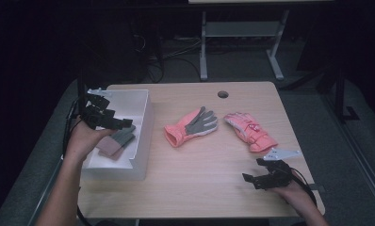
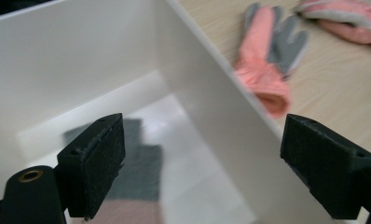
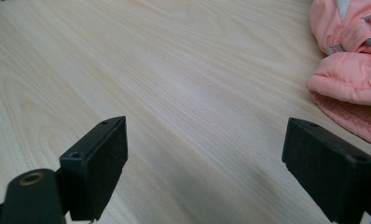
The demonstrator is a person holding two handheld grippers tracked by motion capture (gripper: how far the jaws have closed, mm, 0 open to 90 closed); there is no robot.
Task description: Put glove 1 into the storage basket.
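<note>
My table (image 1: 195,165) wide, wood. White bin (image 1: 145,120) at left edge. Grey-and-pink glove (image 1: 117,141) lies flat inside bin, grey fingers point away from me and a bit right, pink cuff near me. My left gripper (image 1: 122,123) held up over bin, jaws wide apart, nothing between. My right gripper (image 1: 251,179) low by near edge, points left, jaws wide apart, nothing between. No writing seen.

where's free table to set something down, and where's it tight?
Free: the wooden table front strip between the white bin and the right gripper, and the back strip around the cable hole. Tight: mid-table, where the two pink gloves lie close together, and inside the bin, where a grey-pink glove lies under the open left gripper.
</note>
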